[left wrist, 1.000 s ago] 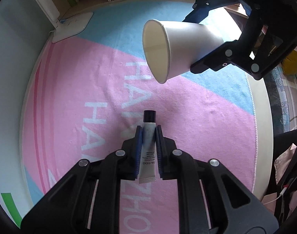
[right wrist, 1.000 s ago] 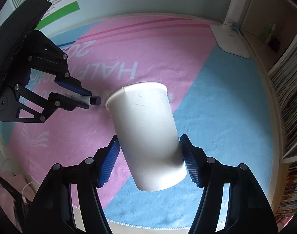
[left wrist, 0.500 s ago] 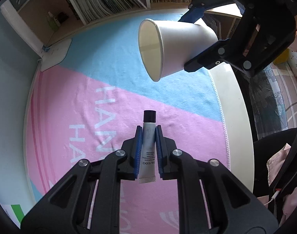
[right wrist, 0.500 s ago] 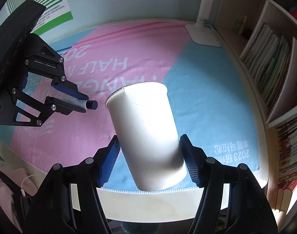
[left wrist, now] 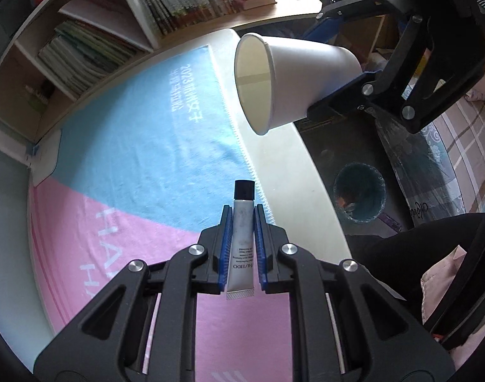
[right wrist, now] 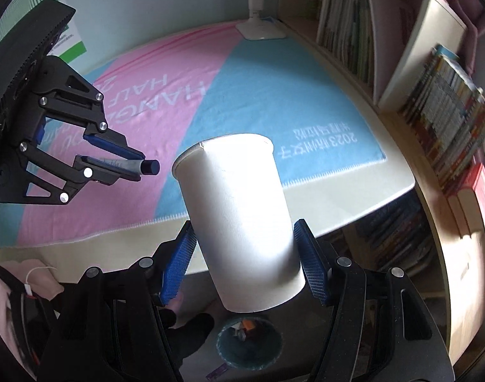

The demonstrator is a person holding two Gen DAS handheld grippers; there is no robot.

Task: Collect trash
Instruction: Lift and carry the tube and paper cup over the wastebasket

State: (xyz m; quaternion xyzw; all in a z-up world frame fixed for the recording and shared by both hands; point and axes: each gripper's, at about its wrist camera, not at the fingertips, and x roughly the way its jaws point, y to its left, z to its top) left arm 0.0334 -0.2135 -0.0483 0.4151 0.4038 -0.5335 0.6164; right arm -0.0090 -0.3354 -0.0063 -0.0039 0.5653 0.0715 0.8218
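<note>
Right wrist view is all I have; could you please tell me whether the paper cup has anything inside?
Observer: The left wrist view looks into the mouth of the paper cup, and it appears empty.
Operator: Thank you. How does the tube sit in the left gripper?
Observer: The left gripper clamps the tube mid-body; its crimped end pokes out behind the pads.
Operator: And where is the tube relative to the bin?
Observer: The tube's cap is above the towel's fringe; the bin stands on the floor to its right, past the table edge.
</note>
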